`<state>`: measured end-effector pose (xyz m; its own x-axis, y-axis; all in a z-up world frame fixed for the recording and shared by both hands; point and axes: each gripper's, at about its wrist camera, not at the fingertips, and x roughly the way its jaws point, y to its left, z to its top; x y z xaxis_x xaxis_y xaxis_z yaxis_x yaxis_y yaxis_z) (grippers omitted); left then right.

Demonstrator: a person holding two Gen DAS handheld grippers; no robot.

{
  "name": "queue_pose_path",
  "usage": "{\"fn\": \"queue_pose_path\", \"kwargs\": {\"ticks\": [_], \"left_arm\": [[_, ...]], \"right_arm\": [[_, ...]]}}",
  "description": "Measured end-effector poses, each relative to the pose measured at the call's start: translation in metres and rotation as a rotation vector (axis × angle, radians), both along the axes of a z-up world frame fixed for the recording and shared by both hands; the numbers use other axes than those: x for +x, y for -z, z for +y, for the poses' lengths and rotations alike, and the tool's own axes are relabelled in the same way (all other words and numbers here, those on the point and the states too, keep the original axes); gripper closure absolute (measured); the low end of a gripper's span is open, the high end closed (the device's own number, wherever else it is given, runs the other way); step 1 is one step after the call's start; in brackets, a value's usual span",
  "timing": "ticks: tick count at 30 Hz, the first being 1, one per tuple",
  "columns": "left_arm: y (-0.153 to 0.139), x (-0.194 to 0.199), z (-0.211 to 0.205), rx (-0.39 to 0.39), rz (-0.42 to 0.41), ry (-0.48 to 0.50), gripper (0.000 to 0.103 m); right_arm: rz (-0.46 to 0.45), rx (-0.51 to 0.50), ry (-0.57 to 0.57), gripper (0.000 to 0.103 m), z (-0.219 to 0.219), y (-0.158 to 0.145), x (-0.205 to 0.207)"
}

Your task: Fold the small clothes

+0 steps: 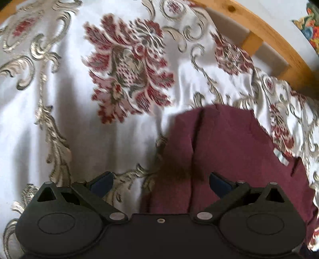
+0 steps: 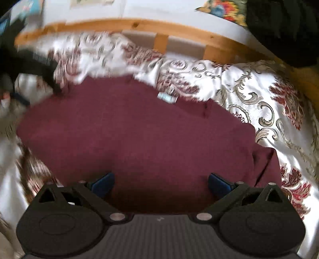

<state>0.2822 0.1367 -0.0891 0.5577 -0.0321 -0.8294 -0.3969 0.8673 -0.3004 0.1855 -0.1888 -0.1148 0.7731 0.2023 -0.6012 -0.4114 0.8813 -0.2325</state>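
A maroon garment (image 1: 229,151) lies flat on a white bedspread with red and grey flower patterns (image 1: 79,111). Its left edge runs under my left gripper (image 1: 160,182), which stands open above it with nothing between the blue pads. In the right wrist view the same maroon garment (image 2: 139,135) fills the middle, with a small pale label (image 2: 167,97) at its far edge. My right gripper (image 2: 160,182) hovers over its near part, jaws wide open and empty. The other gripper (image 2: 37,63) shows as a dark blurred shape at the garment's far left corner.
A wooden bed frame (image 1: 269,31) curves along the far side, also visible as a wooden rail (image 2: 139,25) in the right wrist view. A colourful cushion (image 2: 225,10) and a dark object (image 2: 283,29) sit beyond it. The bedspread (image 2: 259,103) is rumpled near the rail.
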Motion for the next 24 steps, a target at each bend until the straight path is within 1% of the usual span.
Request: {"fn": "queue_pose_path", "kwargs": {"ticks": [8,14,24], "left_arm": [[0.011,0.004,-0.011,0.006,0.079,0.068,0.001],[0.016,0.007,-0.014,0.013,0.117,0.082,0.001],[0.017,0.006,-0.013,0.018,0.127,0.085,0.001]], "right_arm": [[0.026,0.044,0.005,0.0,-0.007,0.002,0.001],[0.032,0.053,0.005,0.0,-0.009,0.003,0.004],[0.024,0.053,0.004,0.0,-0.009,0.003,0.003]]}}
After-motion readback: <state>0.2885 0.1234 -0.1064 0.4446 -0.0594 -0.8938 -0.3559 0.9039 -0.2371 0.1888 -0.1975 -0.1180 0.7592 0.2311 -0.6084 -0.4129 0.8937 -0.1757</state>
